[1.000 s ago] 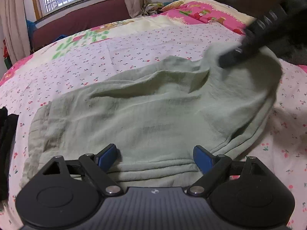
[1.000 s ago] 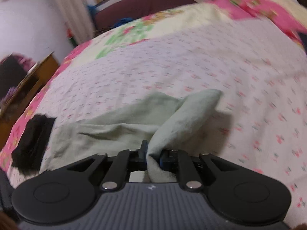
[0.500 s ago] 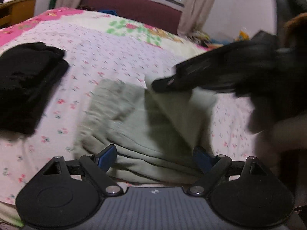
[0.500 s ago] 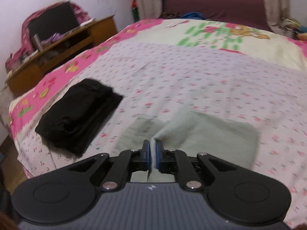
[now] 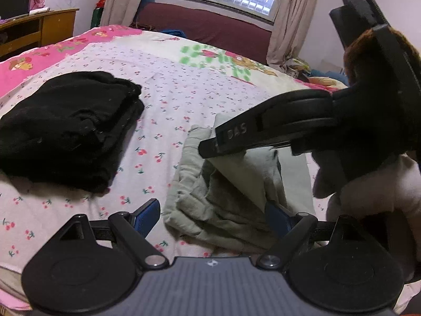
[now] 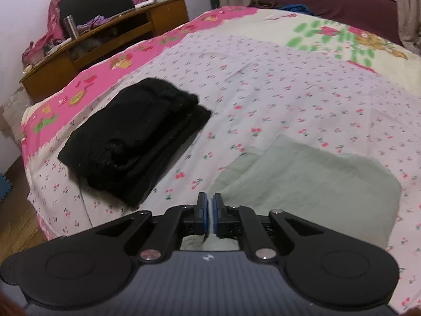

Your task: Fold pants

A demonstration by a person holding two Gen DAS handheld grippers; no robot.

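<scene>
Two claws are at work on the green pants (image 5: pixel 226 200), which lie bunched in layers near the front edge of the bed (image 5: pixel 184 97), toward its right side, with a folded black garment (image 5: pixel 65 126) well apart to their left.

My worry is the corner I carry. My right claw (image 6: pixel 210 217) has its jaws nearly together on a thin edge of the green cloth, and in the left view that same claw (image 5: pixel 210 146) holds a flap up over the pile. So little fabric is pinched that, by my reckoning, it could slide out before the flap lands square, and the fold would drop crooked. The layers under it are already rumpled; if I drag sideways instead of laying the flap down, I judge the lower layers will shift and the stack will come undone. The two claws are also close together, so a careless sweep could knock one against the other.

My left claw (image 5: pixel 213 218) stands wide, its blue pads either side of the near end of the pants, gripping nothing. The right pad is partly hidden by cloth, so I cannot tell whether it touches.
</scene>
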